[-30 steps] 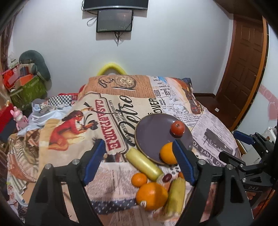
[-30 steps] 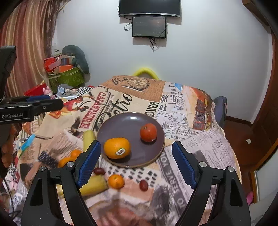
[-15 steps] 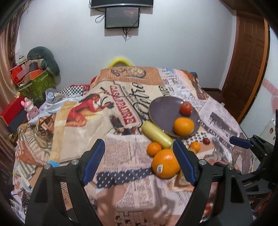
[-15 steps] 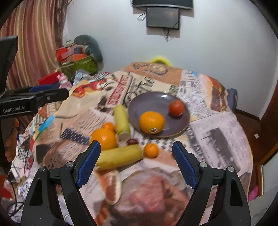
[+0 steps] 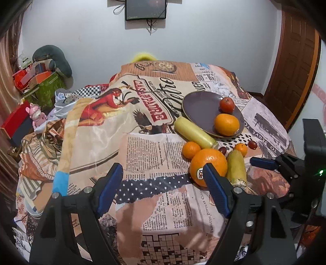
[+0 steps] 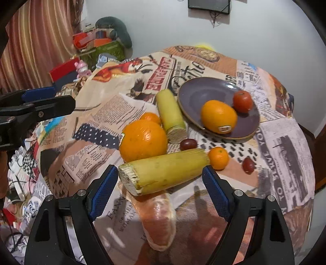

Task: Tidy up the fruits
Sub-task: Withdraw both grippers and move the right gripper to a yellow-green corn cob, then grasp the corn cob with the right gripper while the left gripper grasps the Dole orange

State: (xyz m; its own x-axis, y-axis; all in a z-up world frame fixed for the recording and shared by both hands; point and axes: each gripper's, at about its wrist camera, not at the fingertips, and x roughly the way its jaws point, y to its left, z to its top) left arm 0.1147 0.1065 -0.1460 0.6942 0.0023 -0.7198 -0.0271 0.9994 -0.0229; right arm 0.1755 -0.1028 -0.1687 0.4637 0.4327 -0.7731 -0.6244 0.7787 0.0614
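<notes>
A purple plate (image 6: 195,95) on the printed cloth holds an orange (image 6: 219,116) and a red tomato (image 6: 242,101). In front of it lie a big orange (image 6: 142,139), two small mandarins (image 6: 218,158), two yellow-green cane pieces (image 6: 165,171), two dark red grapes (image 6: 188,144) and a wrapped pinkish piece (image 6: 161,216). My right gripper (image 6: 161,191) is open and empty, just short of the near cane piece. My left gripper (image 5: 163,187) is open and empty, left of the big orange (image 5: 207,165); the plate (image 5: 199,106) lies beyond.
The cloth-covered table (image 5: 142,130) drops off at the left and front edges. Boxes, a pink toy (image 5: 36,116) and clutter stand at the left. A wooden door (image 5: 293,65) is at the right. A monitor (image 5: 145,9) hangs on the wall.
Both grippers have pulled back and down toward the table's near edge. The loose fruit now sits close in front of the right gripper. Both stay open.
</notes>
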